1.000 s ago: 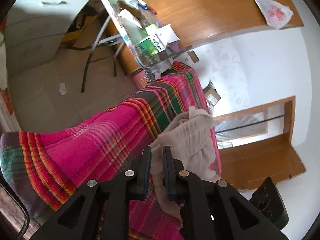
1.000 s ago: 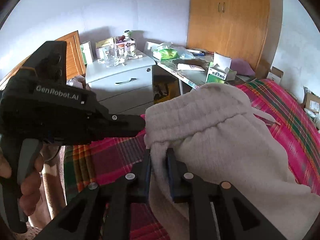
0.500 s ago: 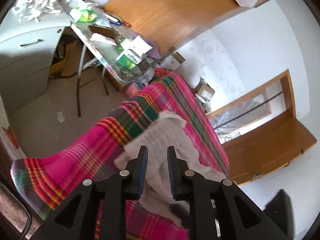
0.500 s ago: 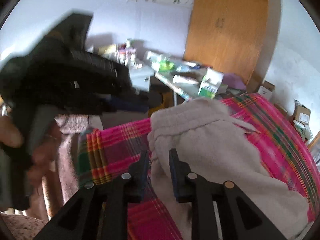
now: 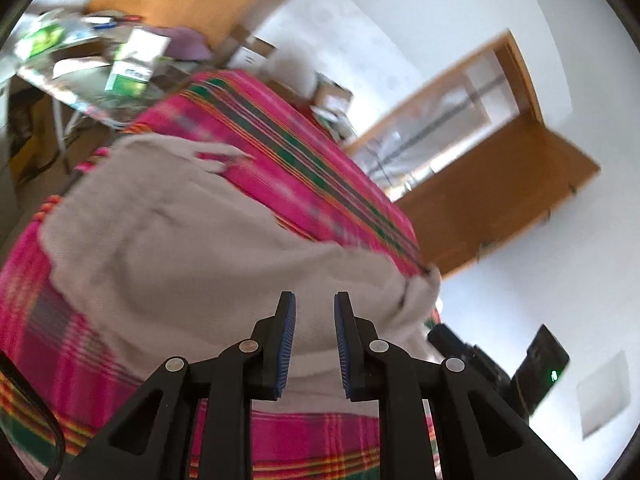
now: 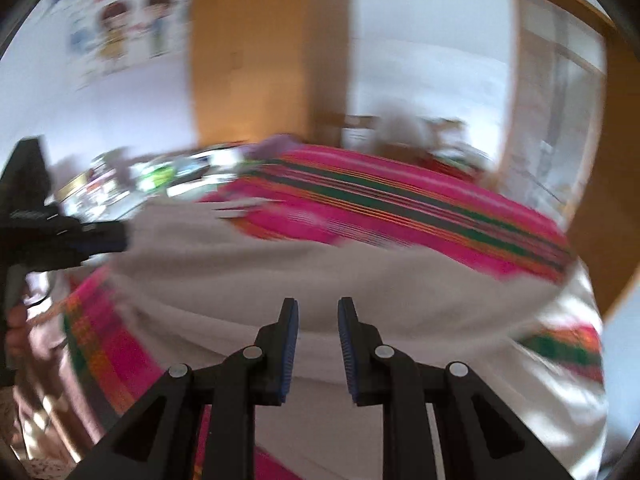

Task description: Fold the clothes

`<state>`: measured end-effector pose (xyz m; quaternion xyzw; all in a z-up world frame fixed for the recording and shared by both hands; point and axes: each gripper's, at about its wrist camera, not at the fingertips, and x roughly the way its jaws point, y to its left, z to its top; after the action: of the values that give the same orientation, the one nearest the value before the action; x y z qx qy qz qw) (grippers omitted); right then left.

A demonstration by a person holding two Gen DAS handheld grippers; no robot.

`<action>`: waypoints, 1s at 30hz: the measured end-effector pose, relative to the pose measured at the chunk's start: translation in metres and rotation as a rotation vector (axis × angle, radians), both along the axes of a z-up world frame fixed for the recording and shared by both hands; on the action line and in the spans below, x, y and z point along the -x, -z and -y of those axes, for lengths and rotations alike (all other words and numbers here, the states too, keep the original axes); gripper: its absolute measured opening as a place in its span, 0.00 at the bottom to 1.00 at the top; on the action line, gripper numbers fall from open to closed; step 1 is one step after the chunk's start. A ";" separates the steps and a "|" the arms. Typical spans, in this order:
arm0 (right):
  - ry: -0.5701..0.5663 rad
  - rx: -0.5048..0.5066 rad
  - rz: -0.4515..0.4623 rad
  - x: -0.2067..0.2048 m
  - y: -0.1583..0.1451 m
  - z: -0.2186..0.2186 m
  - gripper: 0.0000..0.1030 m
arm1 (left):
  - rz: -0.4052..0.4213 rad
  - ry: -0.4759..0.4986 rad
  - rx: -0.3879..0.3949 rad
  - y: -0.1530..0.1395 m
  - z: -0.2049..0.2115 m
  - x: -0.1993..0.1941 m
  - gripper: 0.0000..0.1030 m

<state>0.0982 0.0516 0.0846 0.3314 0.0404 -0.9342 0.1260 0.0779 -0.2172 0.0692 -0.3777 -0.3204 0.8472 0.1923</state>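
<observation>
A beige knit garment (image 5: 168,248) lies spread on the pink plaid bedcover (image 5: 304,156). It also shows in the right wrist view (image 6: 320,280), blurred by motion. My left gripper (image 5: 315,312) is open and empty just above the garment's near edge. My right gripper (image 6: 318,316) is open and empty over the garment's near side. The left gripper's body (image 6: 60,232) shows at the left of the right wrist view, beside the garment's far end. The right gripper's body (image 5: 500,364) shows at the lower right of the left wrist view.
A cluttered table (image 5: 100,72) with boxes stands beyond the bed's far end. A wooden wardrobe (image 6: 256,80) is behind it. A wooden door frame (image 5: 480,152) and cardboard boxes (image 5: 332,100) lie to the right of the bed.
Both grippers have opened and let go of the garment. It has dropped and now lies spread on the bedcover. Both cameras have swung toward the right.
</observation>
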 end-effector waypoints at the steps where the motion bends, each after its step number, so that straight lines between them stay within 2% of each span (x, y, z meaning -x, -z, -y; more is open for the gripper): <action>1: 0.033 0.027 0.014 0.000 0.000 -0.019 0.21 | -0.005 0.029 0.018 -0.002 -0.010 0.002 0.19; 6: 0.210 0.111 0.054 -0.005 0.001 -0.105 0.22 | -0.027 0.151 0.095 -0.005 -0.053 0.012 0.19; 7: 0.239 0.140 0.060 -0.004 0.000 -0.121 0.22 | -0.031 0.178 0.109 -0.005 -0.062 0.014 0.22; 11: 0.303 0.200 0.064 0.000 0.000 -0.158 0.22 | -0.030 0.275 0.176 0.000 -0.098 0.021 0.22; 14: 0.295 0.244 0.081 0.009 0.006 -0.173 0.26 | -0.026 0.327 0.210 0.006 -0.118 0.026 0.22; 18: 0.291 0.300 0.107 0.026 0.017 -0.186 0.28 | -0.021 0.361 0.329 0.011 -0.143 0.034 0.22; 21: 0.301 0.403 0.110 0.040 0.023 -0.202 0.36 | -0.049 0.382 0.393 0.010 -0.155 0.038 0.22; 25: 0.306 0.502 0.129 0.061 0.030 -0.220 0.40 | -0.078 0.417 0.464 0.010 -0.173 0.046 0.22; 30: 0.356 0.526 0.154 0.084 0.039 -0.234 0.40 | -0.093 0.475 0.538 0.016 -0.197 0.055 0.22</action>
<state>0.0140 0.2858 0.0460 0.3588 -0.2707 -0.8922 0.0446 0.0231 -0.0205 0.0533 -0.4396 0.0201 0.8492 0.2920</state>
